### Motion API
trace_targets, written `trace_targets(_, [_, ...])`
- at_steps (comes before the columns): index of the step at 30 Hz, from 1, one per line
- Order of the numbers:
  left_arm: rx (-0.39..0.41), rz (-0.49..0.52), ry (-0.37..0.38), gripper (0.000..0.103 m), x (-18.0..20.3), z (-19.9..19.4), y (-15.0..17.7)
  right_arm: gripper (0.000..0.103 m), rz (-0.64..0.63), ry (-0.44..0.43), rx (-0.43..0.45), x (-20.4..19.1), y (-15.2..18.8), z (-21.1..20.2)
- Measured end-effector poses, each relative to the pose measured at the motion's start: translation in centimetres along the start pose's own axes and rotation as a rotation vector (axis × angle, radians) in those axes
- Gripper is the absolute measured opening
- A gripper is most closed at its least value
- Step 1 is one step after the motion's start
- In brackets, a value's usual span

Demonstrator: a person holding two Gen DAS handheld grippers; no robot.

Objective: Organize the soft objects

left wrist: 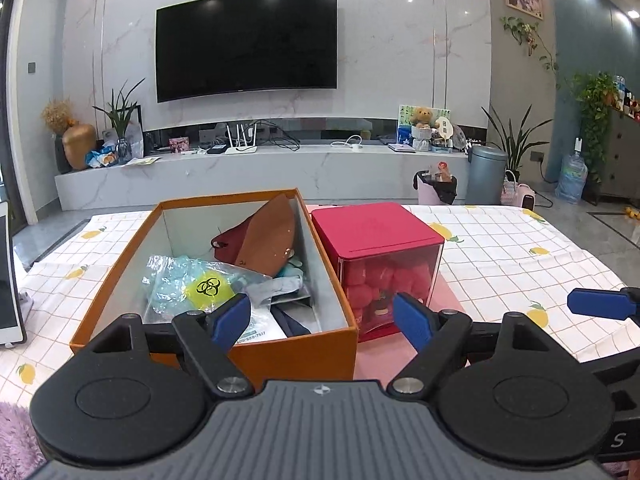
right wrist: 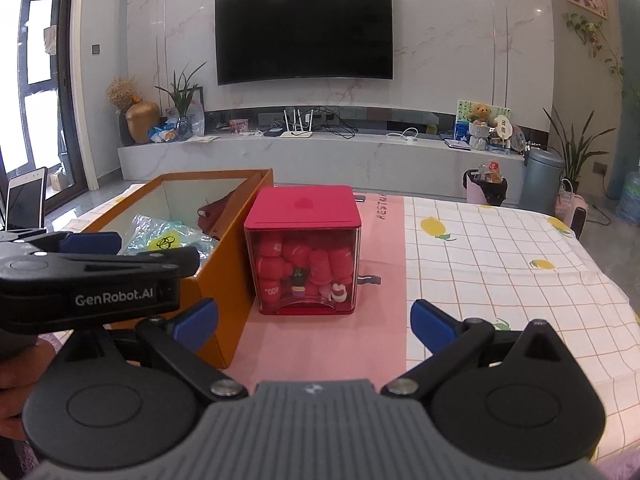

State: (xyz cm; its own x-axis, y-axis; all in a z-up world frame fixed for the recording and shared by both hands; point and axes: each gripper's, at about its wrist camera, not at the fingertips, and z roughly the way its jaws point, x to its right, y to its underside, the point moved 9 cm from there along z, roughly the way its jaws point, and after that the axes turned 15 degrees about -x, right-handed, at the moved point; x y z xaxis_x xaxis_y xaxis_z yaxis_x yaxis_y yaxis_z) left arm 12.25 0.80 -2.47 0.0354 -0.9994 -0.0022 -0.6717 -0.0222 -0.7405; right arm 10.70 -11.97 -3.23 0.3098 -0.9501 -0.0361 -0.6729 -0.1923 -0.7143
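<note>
Red-lidded clear box (right wrist: 303, 250) packed with pink plush balls (right wrist: 304, 262)

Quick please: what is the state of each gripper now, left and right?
Left gripper: open, holding nothing.
Right gripper: open, holding nothing.

An open cardboard box (left wrist: 224, 344) stands on the desk (left wrist: 500, 252), with a lidded cube container (left wrist: 376, 236) just beside it on the right. Masks (left wrist: 260, 236) and a plastic bag (left wrist: 188, 284) lie inside the box; behind the desk, a television (left wrist: 246, 42) hangs on the wall.
</note>
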Motion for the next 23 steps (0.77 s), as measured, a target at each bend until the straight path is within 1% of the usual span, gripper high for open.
trace_targets(4, [-0.015, 0.0, -0.012, 0.095, 0.11, 0.0, 0.22, 0.1, -0.017, 0.024, 0.012, -0.1, 0.08, -0.13])
trace_targets(7, [-0.012, 0.006, -0.023, 0.095, 0.2, -0.05, 0.28, 0.1, -0.018, 0.031, 0.011, -0.17, 0.12, -0.12])
trace_targets(11, [-0.017, 0.007, -0.026, 0.095, 0.15, -0.12, 0.39, 0.1, -0.01, 0.015, 0.003, -0.09, 0.2, 0.02])
trace_targets(19, [-0.018, 0.0, -0.023, 0.095, 0.09, -0.2, 0.5, 0.1, -0.011, 0.013, 0.003, -0.16, 0.09, 0.06])
trace_targets(23, [-0.001, -0.005, -0.021, 0.094, 0.07, -0.56, 0.46, 0.1, -0.01, 0.008, 0.002, -0.21, 0.13, 0.13])
